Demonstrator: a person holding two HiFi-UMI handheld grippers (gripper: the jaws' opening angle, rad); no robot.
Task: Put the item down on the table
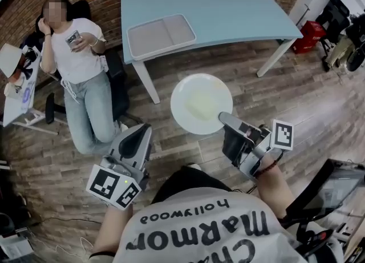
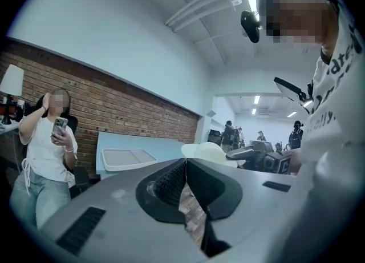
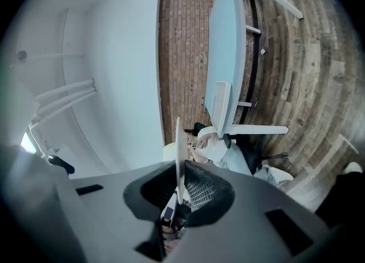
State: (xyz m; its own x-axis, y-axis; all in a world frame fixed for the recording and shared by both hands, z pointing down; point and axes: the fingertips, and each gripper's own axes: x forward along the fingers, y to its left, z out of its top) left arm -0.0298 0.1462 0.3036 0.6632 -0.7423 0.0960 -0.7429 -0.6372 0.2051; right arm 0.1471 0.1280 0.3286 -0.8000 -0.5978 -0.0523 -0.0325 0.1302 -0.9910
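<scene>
A round white plate (image 1: 201,103) hangs over the wooden floor, short of the light blue table (image 1: 228,11). My right gripper (image 1: 225,120) is shut on the plate's near rim. In the right gripper view the plate (image 3: 178,153) shows edge-on, clamped between the jaws of that gripper (image 3: 179,190). My left gripper (image 1: 141,133) is lower left of the plate, apart from it, shut with nothing between its jaws. The left gripper view shows its closed jaws (image 2: 186,168), with the plate (image 2: 208,152) and the table (image 2: 165,145) beyond.
A grey two-part tray (image 1: 161,35) lies on the table's near left corner. A person (image 1: 80,56) sits on a chair to the left with a phone. A small white table (image 1: 23,90) stands far left, a red object (image 1: 308,33) right of the table, dark equipment (image 1: 331,187) at lower right.
</scene>
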